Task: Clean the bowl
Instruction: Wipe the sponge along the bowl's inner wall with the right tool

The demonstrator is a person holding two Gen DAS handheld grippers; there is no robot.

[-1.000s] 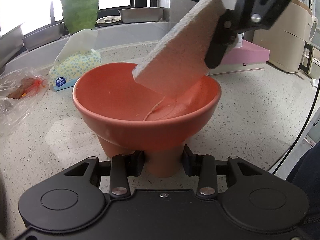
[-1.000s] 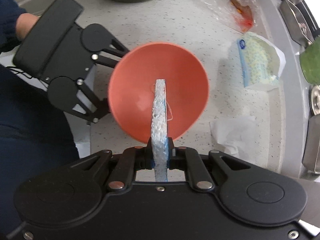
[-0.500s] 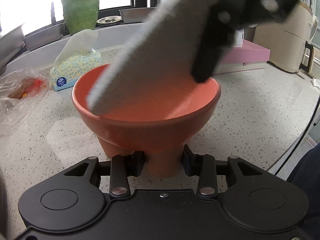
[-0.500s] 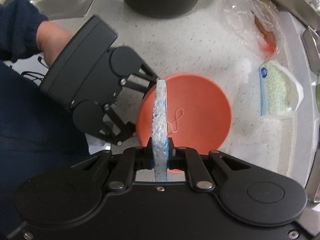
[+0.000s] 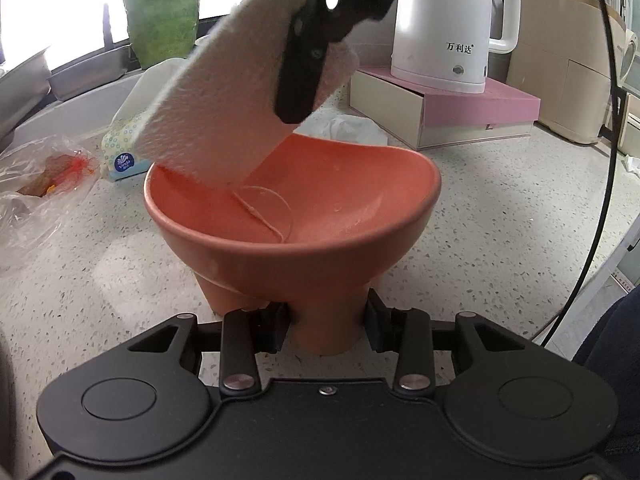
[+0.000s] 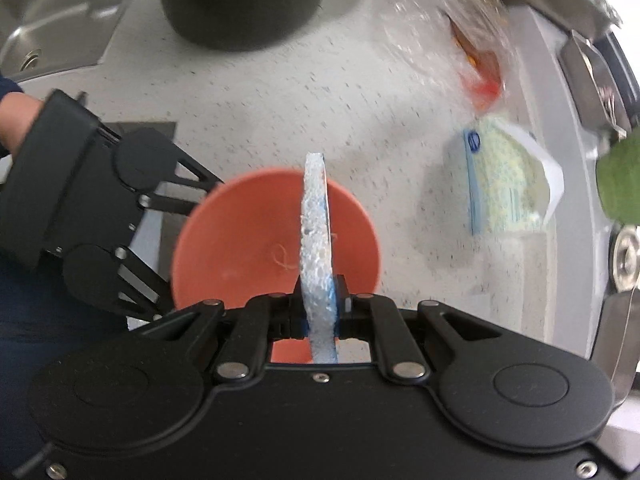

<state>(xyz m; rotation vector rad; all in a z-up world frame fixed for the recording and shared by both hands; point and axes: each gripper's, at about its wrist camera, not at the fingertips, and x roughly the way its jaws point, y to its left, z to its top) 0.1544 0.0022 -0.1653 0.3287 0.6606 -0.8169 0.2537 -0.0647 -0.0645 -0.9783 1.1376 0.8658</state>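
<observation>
Since half a second ago the porous white sponge slab, clenched in the right gripper, has swung from the near-left rim to the far-left inner wall. The left gripper stays clamped on the smooth terracotta-orange footed bowl, whose stem sits between its fingers; a thin thread curls inside.

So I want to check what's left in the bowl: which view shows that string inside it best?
The left wrist view: the string lies unobstructed on the bowl floor, its loop sharp, just below the sponge. In the right wrist view the string is small, slightly blurred and partly cut off by the sponge edge.
</observation>
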